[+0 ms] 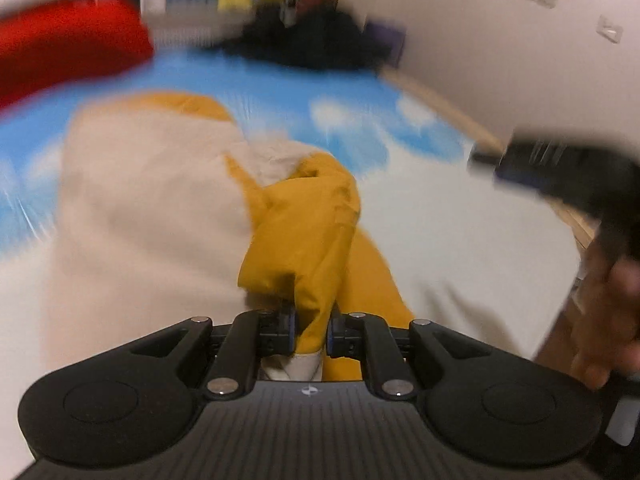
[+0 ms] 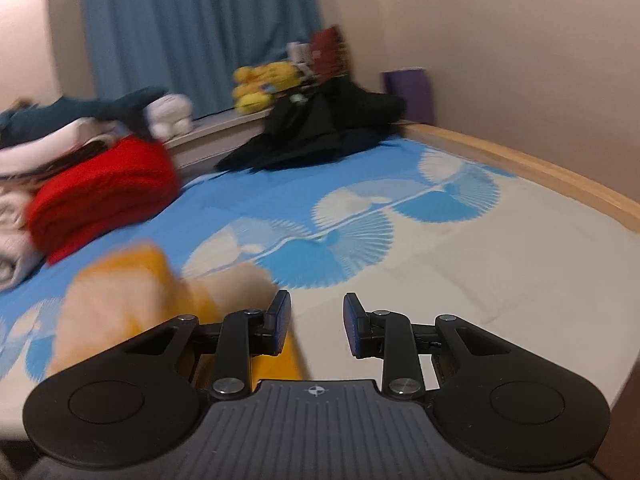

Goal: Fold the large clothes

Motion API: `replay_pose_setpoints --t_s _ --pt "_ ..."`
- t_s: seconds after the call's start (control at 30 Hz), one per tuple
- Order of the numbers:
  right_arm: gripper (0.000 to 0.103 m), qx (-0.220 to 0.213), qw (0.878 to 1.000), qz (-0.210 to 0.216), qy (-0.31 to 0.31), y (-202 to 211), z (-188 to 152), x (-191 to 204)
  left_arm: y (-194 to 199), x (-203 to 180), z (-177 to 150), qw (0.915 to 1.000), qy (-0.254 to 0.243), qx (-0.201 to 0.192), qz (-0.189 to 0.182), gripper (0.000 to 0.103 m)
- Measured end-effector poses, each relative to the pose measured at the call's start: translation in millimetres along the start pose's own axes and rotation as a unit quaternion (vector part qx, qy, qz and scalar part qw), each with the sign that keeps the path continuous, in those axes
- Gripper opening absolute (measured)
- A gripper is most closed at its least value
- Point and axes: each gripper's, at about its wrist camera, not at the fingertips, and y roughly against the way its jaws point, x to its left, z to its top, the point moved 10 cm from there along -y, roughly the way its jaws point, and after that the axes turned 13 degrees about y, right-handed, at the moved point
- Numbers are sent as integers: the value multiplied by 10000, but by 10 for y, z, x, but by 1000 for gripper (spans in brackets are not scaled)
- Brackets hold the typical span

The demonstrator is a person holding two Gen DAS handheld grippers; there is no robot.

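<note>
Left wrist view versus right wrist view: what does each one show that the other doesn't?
Only the left wrist view: the left tool shut on a mustard fold of the yellow-and-cream garment, and the person's hand holding the other tool.
Only the right wrist view: the right tool open with nothing between its pads, the blue curtain, the yellow plush toys.
Both: the garment, blue patterned bedsheet, red bundle, black clothes pile.

grippers: 2 [image 1: 311,330] [image 2: 317,326] | yellow-cream garment: 1 [image 1: 304,232] | red bundle: 1 [image 2: 104,196] | black clothes heap: 1 [image 2: 320,128]

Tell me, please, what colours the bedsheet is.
Blue with white fan shapes on the bedsheet, clearest in the right wrist view.
</note>
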Motion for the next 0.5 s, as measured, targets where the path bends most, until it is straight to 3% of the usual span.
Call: replay_pose_setpoints --t_s 0.07,0.13,0.23,0.4,0.5 --pt "30 65 9999 -64 -138 -55 -22 -55 -198 39 -125 9989 252 377 -75 29" --pt "30 160 9997 -41 -178 -91 -59 -48 -250 104 -95 9967 552 535 -257 54" --pt "30 145 9997 72 -203 -93 -70 3 -173 185 71 9879 1206 658 -725 81" --pt "31 122 9980 444 -422 -74 -66 179 158 204 338 9758 1681 528 -1297 84" --pt "36 119 9970 617 -457 -63 -63 317 387 161 531 9764 1550 288 -1476 84"
